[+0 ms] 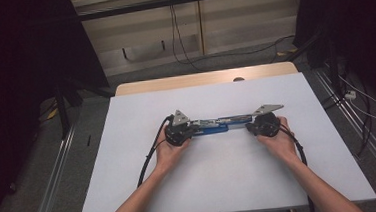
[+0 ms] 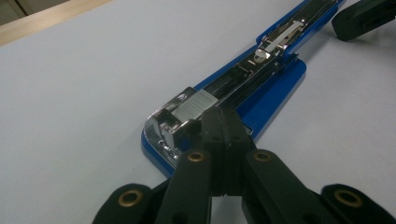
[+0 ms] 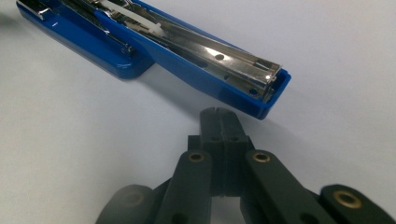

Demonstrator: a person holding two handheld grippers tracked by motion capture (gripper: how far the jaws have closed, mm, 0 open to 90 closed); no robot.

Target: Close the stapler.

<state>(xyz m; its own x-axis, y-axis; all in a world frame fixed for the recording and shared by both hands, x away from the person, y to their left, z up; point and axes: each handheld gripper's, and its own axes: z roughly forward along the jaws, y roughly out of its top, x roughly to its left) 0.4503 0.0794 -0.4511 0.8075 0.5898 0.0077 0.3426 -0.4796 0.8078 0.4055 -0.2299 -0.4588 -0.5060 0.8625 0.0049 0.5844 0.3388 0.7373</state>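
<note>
Blue stapler (image 1: 212, 126), swung open flat near the counter's (image 1: 131, 190) centre: left gripper (image 2: 223, 122), fingers closed and empty, pins the head end, while right gripper (image 3: 219, 122), likewise closed, should press the lid tip gently and squarely to prevent sliding.

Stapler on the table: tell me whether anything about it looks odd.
The blue stapler lies swung fully open and flat on the white table, its metal staple channel exposed. Both claws are shut, one at each end.

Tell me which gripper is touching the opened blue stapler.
The left gripper: its shut tips rest against the stapler. The right gripper stops just short.
</note>
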